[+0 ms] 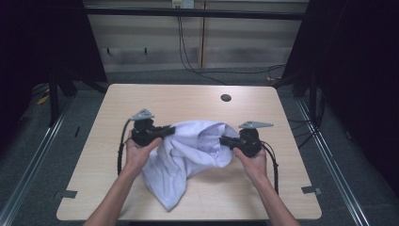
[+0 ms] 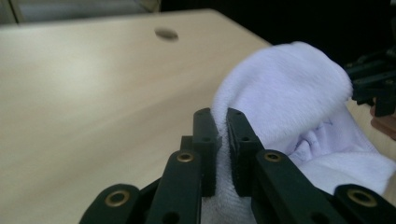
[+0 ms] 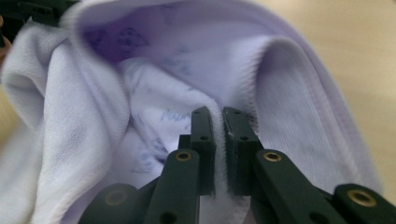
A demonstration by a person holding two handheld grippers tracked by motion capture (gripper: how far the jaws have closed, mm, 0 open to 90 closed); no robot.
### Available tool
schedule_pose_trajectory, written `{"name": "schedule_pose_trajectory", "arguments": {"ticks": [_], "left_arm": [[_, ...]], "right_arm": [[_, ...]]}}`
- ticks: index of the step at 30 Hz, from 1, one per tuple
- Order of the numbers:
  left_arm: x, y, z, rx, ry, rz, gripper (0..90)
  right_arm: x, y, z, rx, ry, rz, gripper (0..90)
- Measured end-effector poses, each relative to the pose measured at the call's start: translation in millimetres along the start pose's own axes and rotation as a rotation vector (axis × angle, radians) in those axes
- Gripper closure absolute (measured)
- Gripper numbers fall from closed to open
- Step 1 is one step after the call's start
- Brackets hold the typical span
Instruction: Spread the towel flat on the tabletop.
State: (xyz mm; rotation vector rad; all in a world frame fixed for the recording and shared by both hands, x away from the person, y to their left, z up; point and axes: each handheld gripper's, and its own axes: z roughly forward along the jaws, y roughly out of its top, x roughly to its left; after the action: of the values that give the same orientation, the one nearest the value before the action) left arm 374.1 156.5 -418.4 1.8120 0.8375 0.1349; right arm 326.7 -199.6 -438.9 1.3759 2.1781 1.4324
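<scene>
Black fingers [image 2: 219, 140] of left gripper [image 1: 165, 130] and right gripper [image 1: 225, 140] both clamped on white cloth [image 1: 188, 155], stretched left to right between them, top edge raised, bulk sagging onto desk [image 1: 141, 99] toward the person, each hand equally near.

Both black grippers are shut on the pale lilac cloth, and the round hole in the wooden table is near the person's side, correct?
Not quite: the round hole lies near the far edge of the light wooden table, as the high view shows. The left gripper and right gripper are indeed shut on the pale lilac cloth.
</scene>
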Motion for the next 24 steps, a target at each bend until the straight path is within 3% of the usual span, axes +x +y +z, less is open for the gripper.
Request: {"name": "schedule_pose_trajectory", "arguments": {"ticks": [1, 2, 4, 5, 9, 10, 16, 18, 20, 21, 23, 24], "left_arm": [[1.9, 7.9, -8.2, -0.032, -0.007, -0.013, 84.2], [3.3, 15.8, -17.1, -0.069, 0.020, -0.018, 84.1], [10.0, 29.4, -35.9, -0.141, 0.033, -0.057, 84.1], [11.3, 35.1, -44.4, -0.169, 0.059, -0.061, 84.1], [20.9, 48.4, -72.7, -0.242, 0.090, -0.076, 84.2], [21.8, 50.2, -77.5, -0.251, 0.095, -0.071, 84.3], [5.6, 66.9, -88.1, -0.312, 0.132, -0.015, 84.4], [9.7, 77.7, -88.5, -0.321, 0.149, -0.041, 84.4], [16.6, 91.2, -88.2, -0.339, 0.166, -0.037, 84.5], [18.2, 99.8, -87.4, -0.325, 0.174, -0.026, 84.5], [18.7, 115.8, -90.7, -0.364, 0.183, -0.002, 84.5], [18.4, 124.1, -93.5, -0.388, 0.175, -0.013, 84.5]], "right_arm": [[0.0, 0.0, 0.0, 0.000, 0.000, 0.000, 85.3], [1.7, 9.5, -5.0, -0.018, -0.006, -0.009, 86.2], [4.5, 29.7, -15.3, -0.053, -0.071, -0.060, 86.5], [3.0, 39.2, -20.2, -0.065, -0.072, -0.055, 87.0], [-6.5, 67.0, -39.3, -0.106, -0.128, -0.046, 87.7], [-11.2, 76.5, -48.0, -0.137, -0.121, -0.034, 87.7], [-2.8, 106.5, -57.6, -0.197, -0.127, -0.044, 87.8], [-3.0, 128.7, -59.0, -0.224, -0.128, -0.041, 87.8], [-4.2, 136.5, -59.8, -0.237, -0.131, -0.037, 87.8], [-5.4, 144.7, -60.3, -0.256, -0.128, -0.034, 87.8], [-5.0, 164.0, -61.7, -0.273, -0.135, -0.048, 87.8], [-2.8, 173.6, -63.3, -0.287, -0.135, -0.050, 87.8]]}}
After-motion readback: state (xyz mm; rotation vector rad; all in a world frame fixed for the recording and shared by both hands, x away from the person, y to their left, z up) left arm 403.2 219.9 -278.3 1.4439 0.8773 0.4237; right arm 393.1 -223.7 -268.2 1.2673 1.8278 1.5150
